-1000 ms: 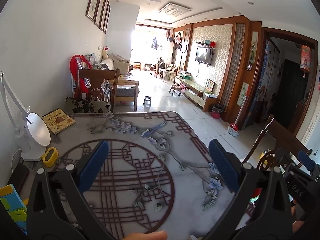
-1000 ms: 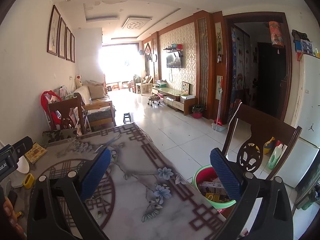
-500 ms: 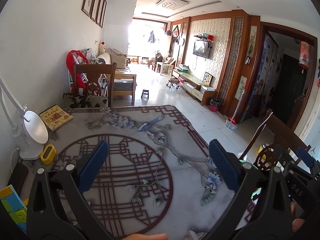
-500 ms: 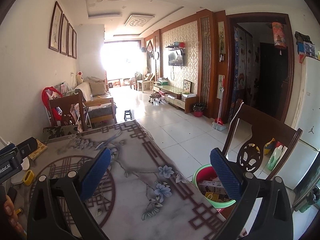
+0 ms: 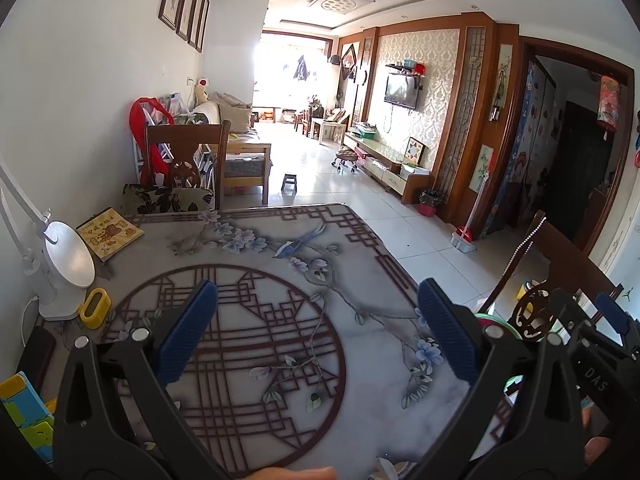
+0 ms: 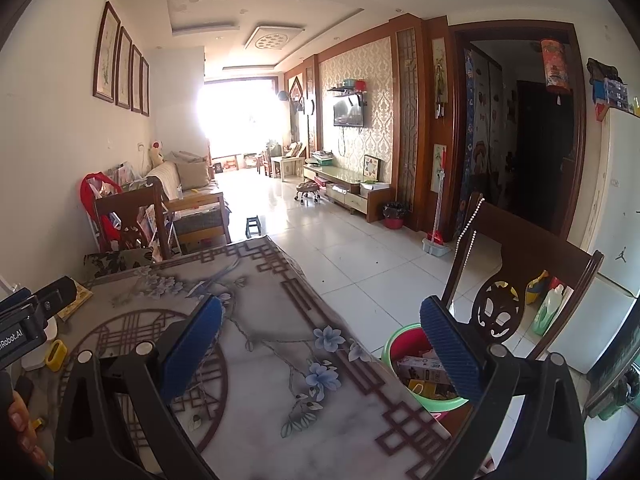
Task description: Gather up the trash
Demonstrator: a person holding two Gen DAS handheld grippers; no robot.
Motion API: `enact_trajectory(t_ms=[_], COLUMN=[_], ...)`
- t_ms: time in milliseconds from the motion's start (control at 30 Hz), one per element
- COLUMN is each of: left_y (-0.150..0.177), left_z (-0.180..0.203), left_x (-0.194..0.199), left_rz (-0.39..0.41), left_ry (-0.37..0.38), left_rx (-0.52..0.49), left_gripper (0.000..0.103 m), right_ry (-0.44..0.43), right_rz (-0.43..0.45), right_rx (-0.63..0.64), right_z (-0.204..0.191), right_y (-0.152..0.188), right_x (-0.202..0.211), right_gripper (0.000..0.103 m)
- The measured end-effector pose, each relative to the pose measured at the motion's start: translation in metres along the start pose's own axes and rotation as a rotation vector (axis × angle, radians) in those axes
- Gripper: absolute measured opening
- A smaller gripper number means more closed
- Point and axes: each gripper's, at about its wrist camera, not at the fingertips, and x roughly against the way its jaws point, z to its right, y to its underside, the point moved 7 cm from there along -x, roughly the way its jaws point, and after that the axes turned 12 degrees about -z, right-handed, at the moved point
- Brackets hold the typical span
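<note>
Both grippers, left gripper (image 5: 316, 328) and right gripper (image 6: 320, 344), are hanging wide open and empty over the table (image 5: 360, 412), probably because the green bin (image 6: 394, 346) is sitting just beside it.

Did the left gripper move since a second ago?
Yes. The left gripper tipped up and drew back slightly: the book and table edge sit a little lower in its view.

Table cover (image 5: 360, 280) grey with dark-brown lattice, pale-blue flowers and 1 blue bird; far-left book (image 5: 110, 233) yellow; near-left holder (image 5: 95, 308) yellow beside white lamp (image 5: 64, 268); right bin (image 6: 394, 344) green-rimmed, red inside; gripper pads (image 6: 192, 346) blue, ribbed, on black frames.
</note>
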Motion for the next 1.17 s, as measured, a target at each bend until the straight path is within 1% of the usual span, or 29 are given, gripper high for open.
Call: enact_trajectory(t_ms=[600,767,867,967,1033,1100,1133,1167], left_y=[0.003,0.004,0.006,0.012,0.021,0.036,0.047,0.055], left_z=[-0.009,-0.012,-0.014,-0.026,-0.044,-0.068,-0.086,-0.100], left_x=[-0.013,-0.021,-0.031,-0.046,-0.066,-0.084,-0.095,-0.104], left_rz=[-0.034,-0.061,-0.088,-0.123,-0.175,-0.218,-0.243,-0.264], left_ry=[-0.006,-0.005,-0.024,-0.052,-0.073,-0.126,-0.176,-0.213], left_rx=[0.018,0.026,0.021,0.052,0.088,0.124,0.148,0.167], left_gripper=[0.098,0.098,0.098,0.098,0.098,0.098,0.098,0.098], right_ry=[-0.014,-0.017,-0.023,-0.034,-0.050,-0.064,-0.067,-0.069], right_rz=[-0.036,-0.058,-0.078,-0.116,-0.160,-0.240,-0.276,-0.331], right_rx=[0.017,0.025,0.027,0.038,0.061,0.107,0.131,0.165], right_z=[-0.001,-0.003,-0.003,-0.006,-0.011,-0.020,-0.025,-0.031], right_y=[0.006,0.008,0.008,0.012,0.020,0.035,0.045,0.060], right_x=[-0.015,-0.026,-0.035,-0.051,-0.069,-0.100,-0.115,-0.140], right_gripper=[0.096,0.096,0.096,0.096,0.096,0.096,0.096,0.096])
